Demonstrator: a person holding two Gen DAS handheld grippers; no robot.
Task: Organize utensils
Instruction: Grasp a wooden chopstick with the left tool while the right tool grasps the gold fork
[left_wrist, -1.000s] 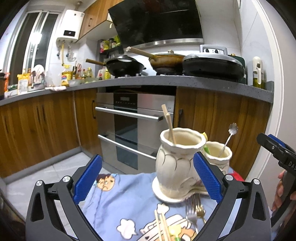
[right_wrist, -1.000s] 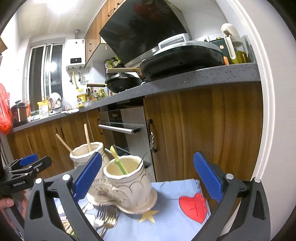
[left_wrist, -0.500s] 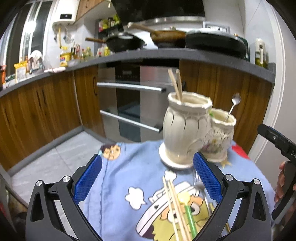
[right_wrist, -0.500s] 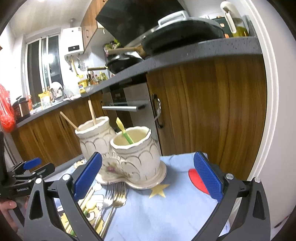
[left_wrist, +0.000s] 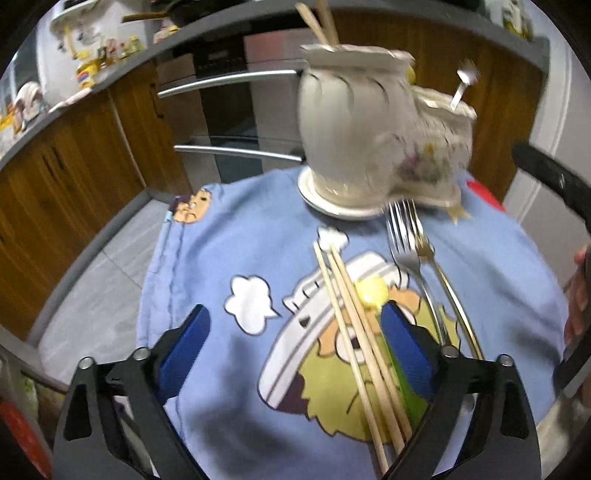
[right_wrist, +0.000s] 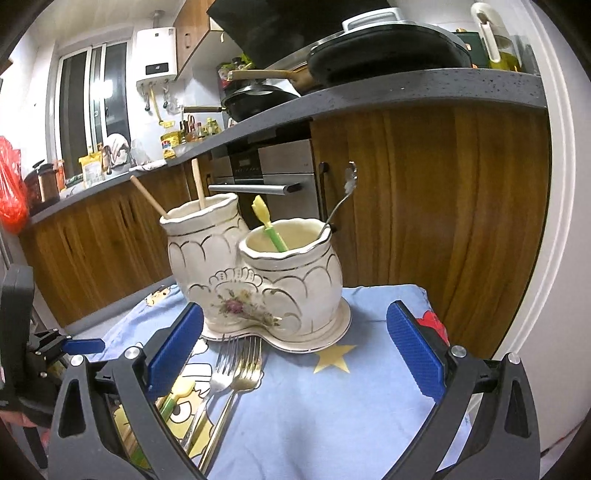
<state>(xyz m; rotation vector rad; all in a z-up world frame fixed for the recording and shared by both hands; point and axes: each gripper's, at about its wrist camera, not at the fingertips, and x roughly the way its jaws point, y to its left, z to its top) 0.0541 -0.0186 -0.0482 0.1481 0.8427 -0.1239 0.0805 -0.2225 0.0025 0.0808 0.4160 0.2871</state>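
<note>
Above chopsticks (left_wrist: 354, 325), left gripper (left_wrist: 295, 347) jaws wide, empty; right gripper (right_wrist: 295, 347) likewise.

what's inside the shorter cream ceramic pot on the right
A green-handled utensil with a yellow tip and a silver spoon stand in the shorter cream ceramic pot; its wall hides their lower ends.

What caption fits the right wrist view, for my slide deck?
Open right gripper faces a two-pot ceramic holder, with two forks lying on the blue cartoon cloth.

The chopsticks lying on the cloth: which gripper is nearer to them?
Left. The left gripper hangs open right above the chopsticks; the right gripper hangs open over by the forks.
</note>
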